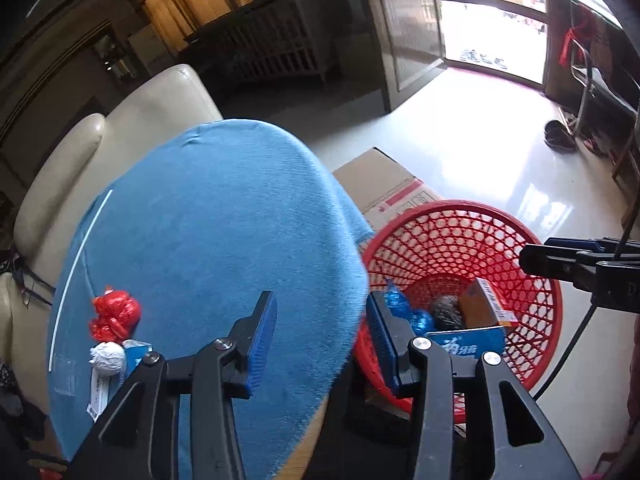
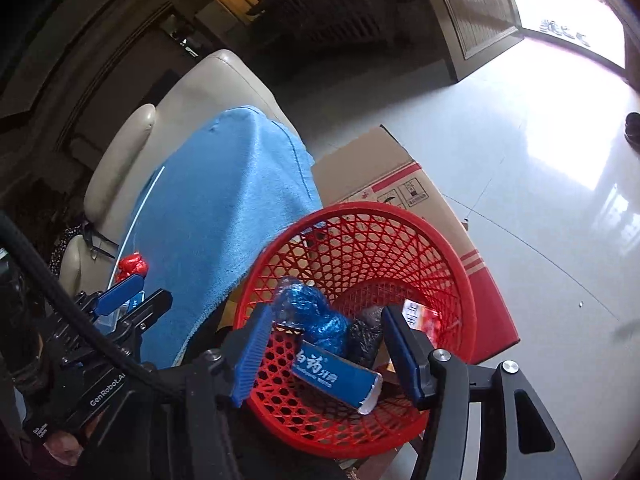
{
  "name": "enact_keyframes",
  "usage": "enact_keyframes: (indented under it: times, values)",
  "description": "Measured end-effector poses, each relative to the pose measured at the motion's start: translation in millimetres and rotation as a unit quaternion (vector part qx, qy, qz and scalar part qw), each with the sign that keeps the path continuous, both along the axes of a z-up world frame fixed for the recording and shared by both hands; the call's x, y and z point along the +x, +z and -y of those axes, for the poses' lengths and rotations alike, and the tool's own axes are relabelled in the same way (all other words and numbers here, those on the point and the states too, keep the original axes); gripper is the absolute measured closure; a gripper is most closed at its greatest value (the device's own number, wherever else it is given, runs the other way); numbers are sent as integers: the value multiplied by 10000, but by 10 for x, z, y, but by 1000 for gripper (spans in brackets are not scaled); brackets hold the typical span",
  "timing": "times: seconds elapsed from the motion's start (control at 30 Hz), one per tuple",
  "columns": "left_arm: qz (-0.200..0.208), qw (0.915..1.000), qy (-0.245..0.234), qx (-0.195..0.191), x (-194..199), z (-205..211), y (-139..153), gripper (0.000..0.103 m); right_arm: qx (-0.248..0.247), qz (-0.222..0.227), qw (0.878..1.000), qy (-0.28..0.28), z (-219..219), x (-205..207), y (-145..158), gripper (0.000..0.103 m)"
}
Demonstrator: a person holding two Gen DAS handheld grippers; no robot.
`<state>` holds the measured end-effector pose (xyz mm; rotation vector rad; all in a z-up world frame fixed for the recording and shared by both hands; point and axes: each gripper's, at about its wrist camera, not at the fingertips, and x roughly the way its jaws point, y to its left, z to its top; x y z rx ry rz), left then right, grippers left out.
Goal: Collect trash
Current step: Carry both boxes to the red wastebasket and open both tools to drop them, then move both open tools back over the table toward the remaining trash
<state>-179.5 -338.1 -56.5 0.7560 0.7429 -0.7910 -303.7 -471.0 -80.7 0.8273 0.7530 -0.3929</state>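
Observation:
On the blue towel-covered table [image 1: 208, 220] lie a crumpled red bag [image 1: 114, 314], a white paper ball [image 1: 107, 358] and a small blue box [image 1: 138, 350]. My left gripper [image 1: 322, 340] hovers open over the table's right edge, nothing between its fingers. The red mesh basket [image 2: 360, 205] beside the table holds a blue toothpaste box [image 2: 336, 376], a blue plastic bag [image 2: 316, 312], a black bag [image 2: 364, 336] and an orange carton [image 2: 420, 316]. My right gripper [image 2: 328, 356] hangs open above the basket; the toothpaste box lies loose below its fingers.
A cardboard box [image 2: 372, 164] stands behind the basket on the pale tiled floor [image 2: 540, 200]. A cream sofa [image 1: 160, 108] sits behind the table. A white label strip [image 1: 98, 392] lies near the table's left edge. A black cable [image 1: 568, 352] hangs at the right.

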Motion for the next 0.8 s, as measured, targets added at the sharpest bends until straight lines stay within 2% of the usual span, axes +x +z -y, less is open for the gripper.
enact_keyframes:
  times: [0.43, 0.8]
  values:
    - [294, 9966, 734, -238, 379, -523, 227, 55, -384, 157, 9973, 611, -388, 516, 330, 43]
    - [288, 9898, 1328, -435, 688, -1036, 323, 54, -674, 147, 9919, 1070, -723, 931, 512, 43]
